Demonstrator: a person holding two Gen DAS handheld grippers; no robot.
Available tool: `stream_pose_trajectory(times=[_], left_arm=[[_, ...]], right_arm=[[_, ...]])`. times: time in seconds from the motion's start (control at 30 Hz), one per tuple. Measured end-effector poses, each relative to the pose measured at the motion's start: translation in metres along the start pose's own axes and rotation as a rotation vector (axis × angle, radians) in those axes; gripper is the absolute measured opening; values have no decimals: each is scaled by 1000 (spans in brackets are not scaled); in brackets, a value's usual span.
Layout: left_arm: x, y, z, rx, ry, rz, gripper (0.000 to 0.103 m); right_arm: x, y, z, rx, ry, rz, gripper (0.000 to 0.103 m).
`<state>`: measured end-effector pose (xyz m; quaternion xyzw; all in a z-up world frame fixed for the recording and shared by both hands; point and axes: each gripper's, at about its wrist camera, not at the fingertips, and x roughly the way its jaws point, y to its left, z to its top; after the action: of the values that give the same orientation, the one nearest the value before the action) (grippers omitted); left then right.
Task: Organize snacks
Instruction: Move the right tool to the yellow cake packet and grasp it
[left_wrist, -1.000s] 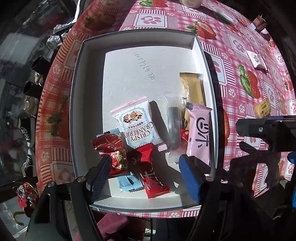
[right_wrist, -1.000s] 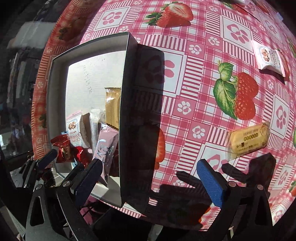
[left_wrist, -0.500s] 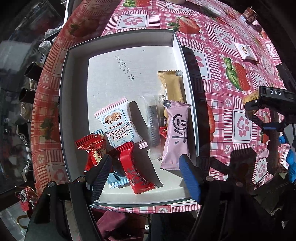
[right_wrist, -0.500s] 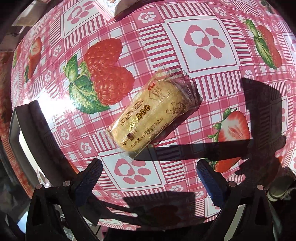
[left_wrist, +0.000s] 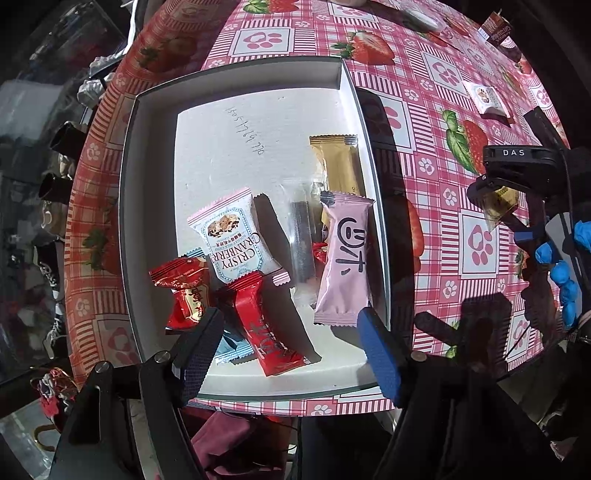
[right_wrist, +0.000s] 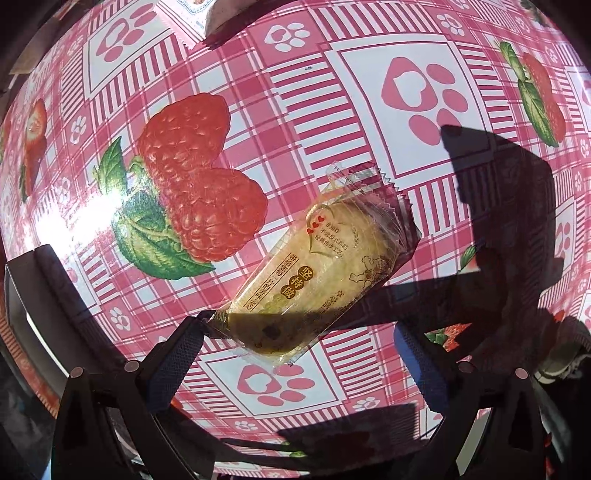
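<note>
- The left gripper (left_wrist: 290, 347) hangs over the near end of the white box (left_wrist: 236, 122), and its two fingers stand apart with nothing between them.
- Inside the box lie many snacks: a white cranberry packet (left_wrist: 232, 240), a pink packet (left_wrist: 345, 262), a gold packet (left_wrist: 338, 168), a clear packet (left_wrist: 301, 236), two red packets (left_wrist: 184, 291) (left_wrist: 266, 332), and a light blue packet (left_wrist: 227, 349) that is partly hidden under the others.
- The right gripper (right_wrist: 295, 354) is low over the tablecloth (right_wrist: 332, 92), with its fingers wide apart.
- A yellow cake packet (right_wrist: 314, 280) lies flat on the cloth between these fingers. Its near corner touches, or almost touches, the left finger; I cannot tell which. The right finger is clearly away from it.
- This packet is outside the box, beside a printed raspberry.
- In the left camera a hand in a blue glove (left_wrist: 561, 273) holds the right gripper.
- One more small white packet (left_wrist: 485, 98) lies farther away on the cloth.
</note>
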<state>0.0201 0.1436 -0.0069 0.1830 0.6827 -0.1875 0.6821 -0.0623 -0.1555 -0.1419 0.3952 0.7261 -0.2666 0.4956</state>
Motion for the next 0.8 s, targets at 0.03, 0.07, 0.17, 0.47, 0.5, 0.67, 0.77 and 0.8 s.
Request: stream_pose_trajectory(times=[0.03,0.07,0.17,0.47,0.5,0.67,0.77,0.8], left_arm=[[0,-1,-1,4,2,1,78],[0,-2,-2,8,3,1,78],[-2,-5,-2,16,-4,-2,78],[-4,-20,5,47,-5,-10,78],[-4,-23,6,54,-4,-12,78],[-7,-42,6,101,-11,-17,78],[-9,-56,10,126,-9,-24,78],[-10,-60,11,136,-8,-27,78]], right_arm=[[1,-1,3,3,10,1,103],[1,-2,5,3,20,1,103],[12,12,20,12,46,8,103],[-3,1,19,-105,-84,-9,88],[-4,0,19,-121,-95,-20,81],[-11,-18,15,-204,-131,-24,51],[-9,-44,15,-212,-129,-61,49],[-9,-54,15,-214,-130,-73,49]])
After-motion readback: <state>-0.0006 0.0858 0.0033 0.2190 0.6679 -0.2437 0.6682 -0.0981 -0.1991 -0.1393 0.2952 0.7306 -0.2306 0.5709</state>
